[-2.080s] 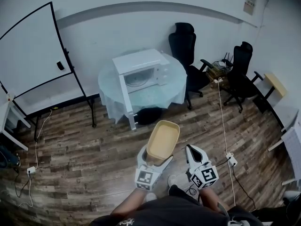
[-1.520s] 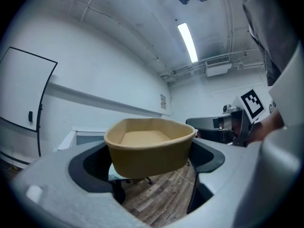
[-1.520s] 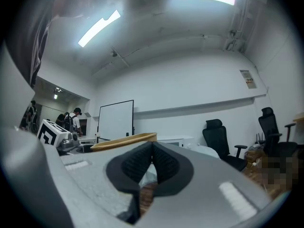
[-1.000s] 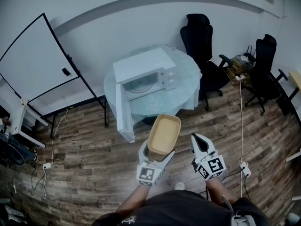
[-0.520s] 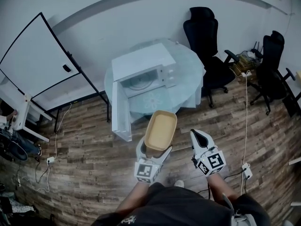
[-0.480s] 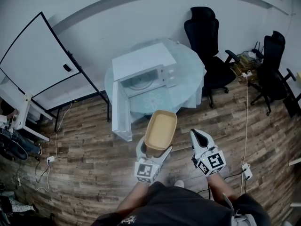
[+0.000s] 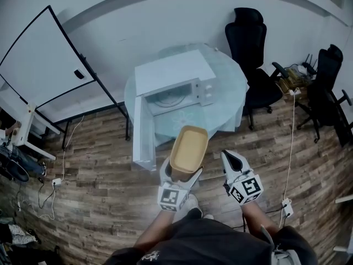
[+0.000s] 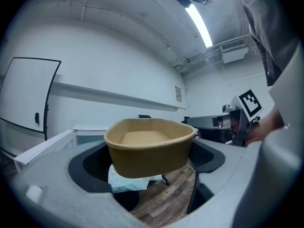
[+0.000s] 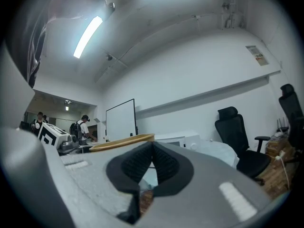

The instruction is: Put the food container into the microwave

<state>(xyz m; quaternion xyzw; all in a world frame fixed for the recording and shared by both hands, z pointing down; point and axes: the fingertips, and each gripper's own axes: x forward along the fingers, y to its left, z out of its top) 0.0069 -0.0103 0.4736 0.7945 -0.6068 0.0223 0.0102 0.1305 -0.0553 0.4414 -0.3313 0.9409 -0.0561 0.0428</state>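
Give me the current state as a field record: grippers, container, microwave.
left gripper: shut on container, held above the floor
right gripper: jaws together, empty
container: tan, no lid, upright, looks empty
microwave: white, on table, cavity in view
door: swung open at the microwave's left
table: round, light cloth
task status: container in front of the microwave, not yet inside
other: black chairs, whiteboard
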